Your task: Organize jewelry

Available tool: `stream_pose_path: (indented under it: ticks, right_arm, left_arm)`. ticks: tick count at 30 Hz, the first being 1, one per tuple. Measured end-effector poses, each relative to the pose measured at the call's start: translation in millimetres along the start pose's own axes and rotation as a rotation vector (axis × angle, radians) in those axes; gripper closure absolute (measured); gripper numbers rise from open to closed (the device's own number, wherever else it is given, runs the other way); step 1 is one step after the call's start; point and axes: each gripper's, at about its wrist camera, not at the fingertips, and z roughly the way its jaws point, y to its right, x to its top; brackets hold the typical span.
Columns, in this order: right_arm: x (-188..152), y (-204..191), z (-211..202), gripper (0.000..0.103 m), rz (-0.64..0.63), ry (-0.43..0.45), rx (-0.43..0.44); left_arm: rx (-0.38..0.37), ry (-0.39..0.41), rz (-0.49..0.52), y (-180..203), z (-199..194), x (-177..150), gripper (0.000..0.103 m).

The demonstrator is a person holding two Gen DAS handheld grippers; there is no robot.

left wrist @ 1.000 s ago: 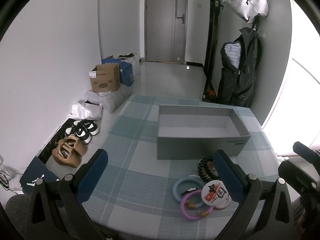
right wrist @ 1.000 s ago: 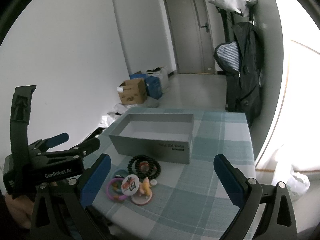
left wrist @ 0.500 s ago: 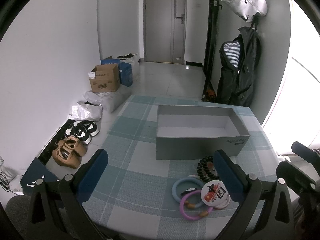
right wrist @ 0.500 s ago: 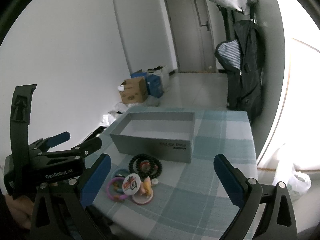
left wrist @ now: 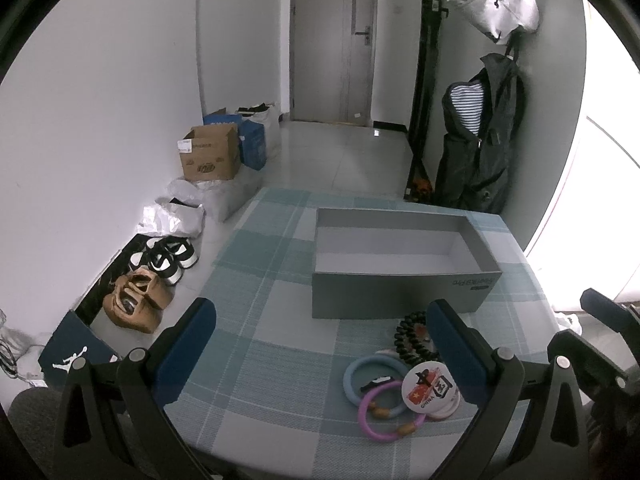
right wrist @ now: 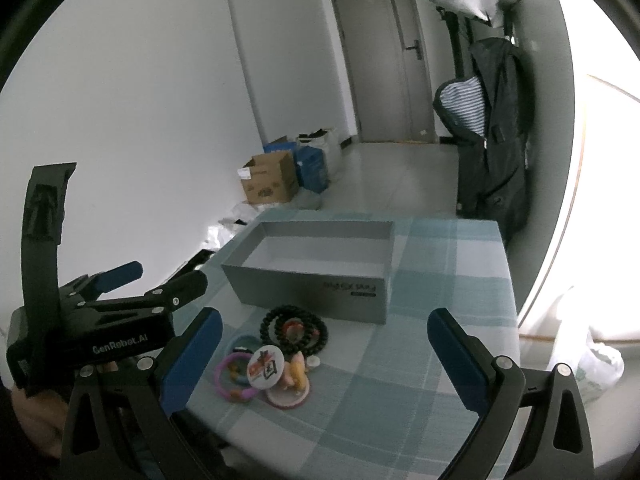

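An open grey box (left wrist: 400, 268) stands on the checked tablecloth; it also shows in the right wrist view (right wrist: 320, 268). In front of it lies a pile of jewelry: a black bead bracelet (right wrist: 294, 330), a blue ring (left wrist: 374, 376), a pink ring (left wrist: 388, 414), a round badge (left wrist: 430, 386) and a pink disc with small figures (right wrist: 290, 392). My left gripper (left wrist: 320, 356) is open and empty, above the table left of the pile. My right gripper (right wrist: 320, 356) is open and empty, above the near edge, right of the pile.
The left gripper's body (right wrist: 100, 320) shows at the left of the right wrist view. Shoes (left wrist: 160, 264), bags and a cardboard box (left wrist: 208, 158) lie on the floor left of the table. A black jacket (left wrist: 480, 140) hangs at the back right.
Both grippers have drifted only slightly; the box and jewelry lie where they were.
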Motion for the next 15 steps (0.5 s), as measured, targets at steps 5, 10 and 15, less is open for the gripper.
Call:
stream_pose_path:
  ticks: [5,10,15]
  right_arm:
    - [-2,1,5,0.0,0.011,-0.019,0.011]
    - [-4,-1,16,0.002,0.007,-0.059,0.021]
    - [-10,-3,36,0.013,0.026,-0.151,0.078]
  left_arm:
    - [-0.008,-0.013,-0.01,-3,2,1,0.001]
    - [-0.052,-0.052,-0.053,-15,8,3,0.001]
    - [-0.04,-0.089,-0.117,-38,17,5,0.001]
